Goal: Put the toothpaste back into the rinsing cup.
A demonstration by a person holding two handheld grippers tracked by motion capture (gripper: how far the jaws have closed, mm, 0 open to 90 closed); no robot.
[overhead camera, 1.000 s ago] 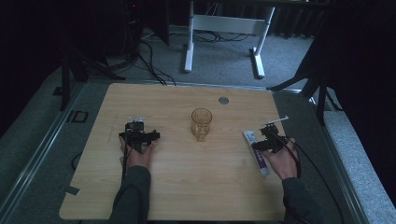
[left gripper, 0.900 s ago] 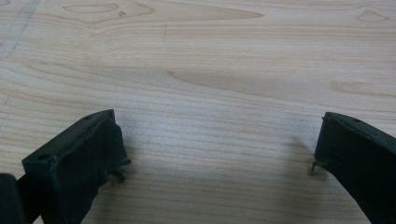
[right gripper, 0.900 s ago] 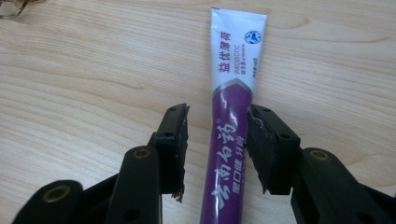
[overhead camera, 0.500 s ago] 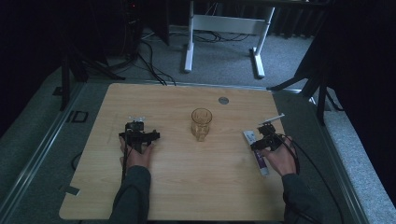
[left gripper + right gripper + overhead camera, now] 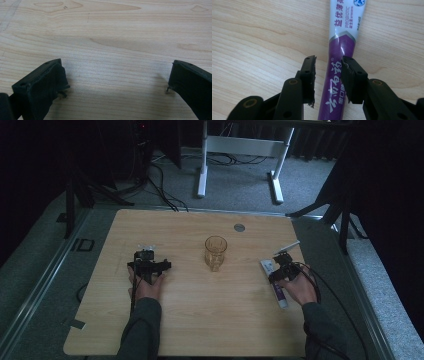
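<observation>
Right tongs (image 5: 327, 65) are seen straddling a purple-and-white toothpaste tube (image 5: 338, 62) printed "PROBIOTIC" among Chinese characters; their jaws have just been closing, the right pad at the tube's edge, a gap remaining at the left. The tube lies flat near the tabletop's (image 5: 200, 320) right edge, under the right hand (image 5: 300, 290). Left tongs (image 5: 115, 77) are held wide over bare wood, forearm laid flat.

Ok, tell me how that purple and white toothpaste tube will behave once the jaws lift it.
The toothpaste tube looks soft-walled, so it will probably dent under the right gripper, whose jaws have just been closing around it. Its glossy skin may slip. Gripped near one end, the long free part could sag.
</observation>
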